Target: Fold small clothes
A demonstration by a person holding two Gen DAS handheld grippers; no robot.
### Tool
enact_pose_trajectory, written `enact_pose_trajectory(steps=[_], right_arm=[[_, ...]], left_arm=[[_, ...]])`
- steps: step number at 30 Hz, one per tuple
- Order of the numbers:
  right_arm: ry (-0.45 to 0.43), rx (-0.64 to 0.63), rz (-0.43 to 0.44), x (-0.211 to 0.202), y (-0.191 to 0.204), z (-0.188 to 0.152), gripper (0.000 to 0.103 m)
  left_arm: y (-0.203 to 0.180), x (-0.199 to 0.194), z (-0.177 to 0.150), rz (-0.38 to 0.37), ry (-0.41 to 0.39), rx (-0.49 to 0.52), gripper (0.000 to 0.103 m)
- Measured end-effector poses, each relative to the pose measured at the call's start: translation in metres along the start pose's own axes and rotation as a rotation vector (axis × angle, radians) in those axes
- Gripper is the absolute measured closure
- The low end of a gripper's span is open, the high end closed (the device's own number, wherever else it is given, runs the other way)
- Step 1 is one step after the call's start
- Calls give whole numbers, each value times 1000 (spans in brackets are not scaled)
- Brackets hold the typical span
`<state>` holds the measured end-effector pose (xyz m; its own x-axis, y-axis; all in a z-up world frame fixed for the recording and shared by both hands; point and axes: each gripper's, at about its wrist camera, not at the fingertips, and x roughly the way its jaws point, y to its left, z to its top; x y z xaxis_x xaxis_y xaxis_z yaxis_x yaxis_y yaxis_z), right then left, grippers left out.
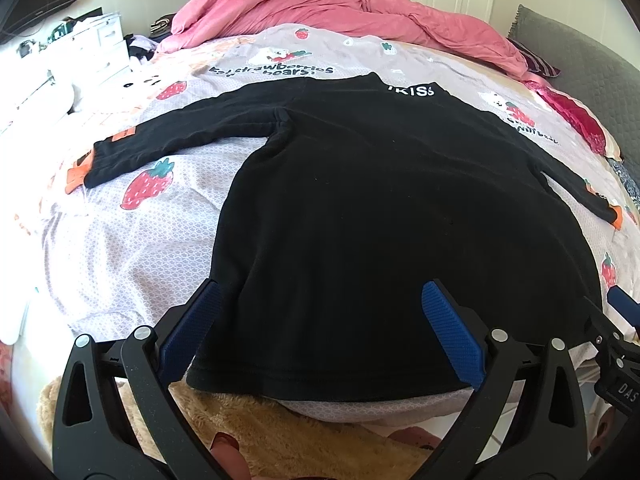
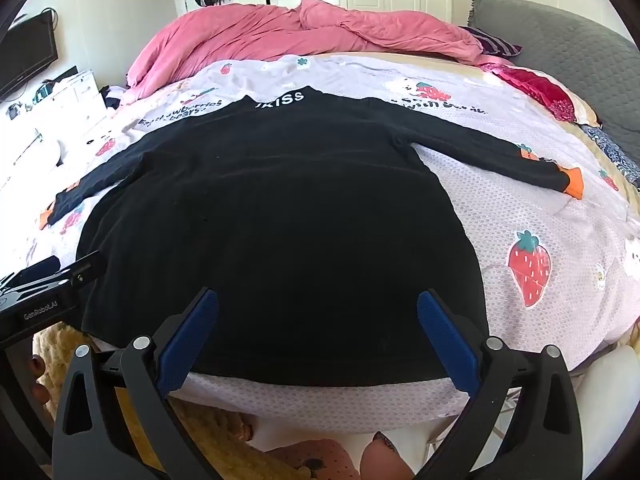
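A black shirt (image 1: 360,208) lies spread flat on the bed (image 2: 520,208), sleeves stretched out left and right, collar at the far end. Its near hem sits between the fingers of both grippers. The left hand-held gripper (image 1: 324,320) hovers at the hem's left part, jaws wide apart; the right hand-held gripper (image 2: 318,328) at its right part, likewise apart. A pink quilt (image 1: 320,8) is bunched at the far end.
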<state>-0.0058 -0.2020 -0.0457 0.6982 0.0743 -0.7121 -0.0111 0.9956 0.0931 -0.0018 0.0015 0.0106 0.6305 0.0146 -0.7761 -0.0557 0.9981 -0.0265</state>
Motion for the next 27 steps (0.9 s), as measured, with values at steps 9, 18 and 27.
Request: enact_pose_trajectory(steps=[9,18,27], right_arm=[[6,1,2,5,4,0,4],[-10,5,5,5,0,4,4],[-34,19,14,8,-6,20,4]], left_arm=[[0,1,0,4,1,-4,9],[-2,4,6,-2,4,-10,9],[-11,13,18,-10,15,-6,9]])
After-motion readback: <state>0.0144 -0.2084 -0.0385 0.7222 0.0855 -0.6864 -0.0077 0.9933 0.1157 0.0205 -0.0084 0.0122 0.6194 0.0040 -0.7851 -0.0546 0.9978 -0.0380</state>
